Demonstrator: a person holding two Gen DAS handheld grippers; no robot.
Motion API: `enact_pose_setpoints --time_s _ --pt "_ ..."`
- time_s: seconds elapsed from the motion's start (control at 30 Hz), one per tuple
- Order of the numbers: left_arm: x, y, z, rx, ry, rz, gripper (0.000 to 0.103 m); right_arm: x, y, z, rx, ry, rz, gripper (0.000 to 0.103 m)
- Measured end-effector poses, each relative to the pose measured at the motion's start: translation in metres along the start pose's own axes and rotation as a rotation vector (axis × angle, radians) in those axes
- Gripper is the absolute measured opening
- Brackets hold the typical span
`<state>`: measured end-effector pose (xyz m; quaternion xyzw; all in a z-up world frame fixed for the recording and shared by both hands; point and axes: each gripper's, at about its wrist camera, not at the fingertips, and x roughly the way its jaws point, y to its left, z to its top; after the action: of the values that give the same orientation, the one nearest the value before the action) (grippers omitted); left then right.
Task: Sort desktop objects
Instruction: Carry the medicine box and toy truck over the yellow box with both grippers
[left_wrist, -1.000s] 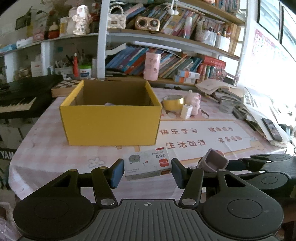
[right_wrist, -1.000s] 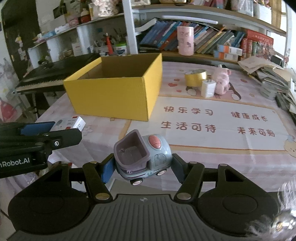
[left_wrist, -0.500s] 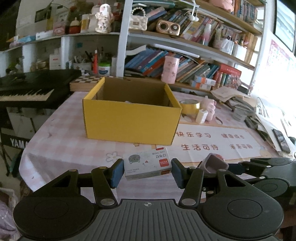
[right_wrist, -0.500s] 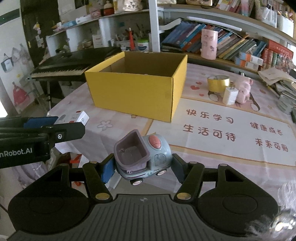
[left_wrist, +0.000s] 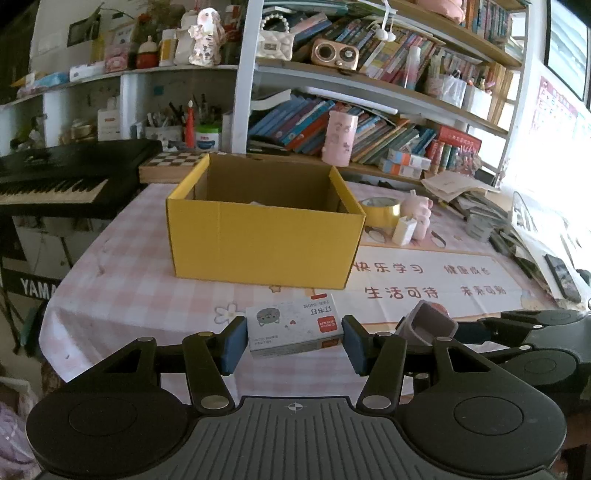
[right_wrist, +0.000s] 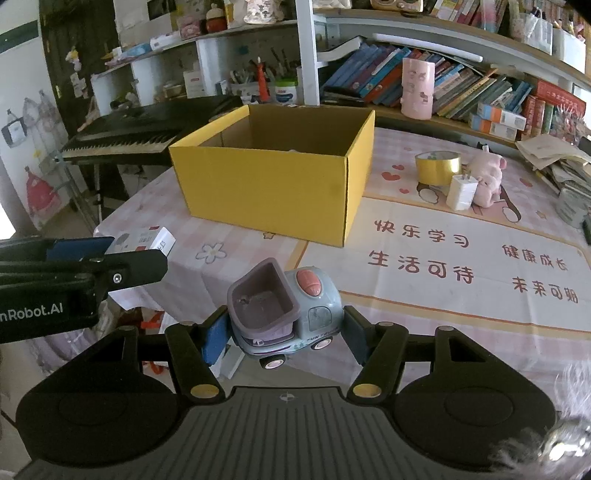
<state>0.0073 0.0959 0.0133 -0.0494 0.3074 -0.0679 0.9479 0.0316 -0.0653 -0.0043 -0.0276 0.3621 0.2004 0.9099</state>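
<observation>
At the far left of the left wrist view a black electronic keyboard (left_wrist: 55, 184) is cut off by the frame edge, its brand lettering below only partly readable. Right of it, at centre, the open yellow cardboard box (left_wrist: 264, 243) stands on the pink checked tablecloth (left_wrist: 122, 288); its near wall hides nearly all the inside, and only a pale scrap shows above the rim, too little to name. At lower centre the left gripper (left_wrist: 294, 341) is clenched on a small white flat cardboard staple box (left_wrist: 293, 326) with a grey cat face and a red label, held level above the table's near edge, its lower side hidden. Further right, a gold tape roll (left_wrist: 380, 210), a white plug charger (left_wrist: 404, 230) and a pink plush pig (left_wrist: 419, 214) cluster just beside the box's right corner. In the right wrist view, the right gripper (right_wrist: 284, 330) at lower centre grasps a pale blue plastic toy truck (right_wrist: 284, 310) with a mauve open tipper bed, pink roof button and pink wheels, held off the table edge; the fingers cover its flanks, and the side print is only partly legible.
</observation>
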Motion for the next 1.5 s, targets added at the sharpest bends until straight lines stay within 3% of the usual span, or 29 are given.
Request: enact_pose_setpoints --time_s 0.47,0.77,1.2,1.5 --pt "0.005 0.004 0.004 -0.019 0.003 0.017 0.054 0.006 -0.001 0.007 -0.023 0.018 0.016 0.061" --pt "0.010 0.005 0.019 -0.024 -0.038 0.051 0.054 0.009 -0.006 0.023 -0.051 -0.027 0.026 0.061" --pt "0.037 -0.001 0.076 -0.028 -0.158 0.107 0.054 0.019 -0.034 0.095 -0.080 -0.151 0.095 0.061" --pt "0.074 0.000 0.115 -0.011 -0.204 0.177 0.054 0.049 -0.055 0.147 -0.129 -0.219 0.134 0.061"
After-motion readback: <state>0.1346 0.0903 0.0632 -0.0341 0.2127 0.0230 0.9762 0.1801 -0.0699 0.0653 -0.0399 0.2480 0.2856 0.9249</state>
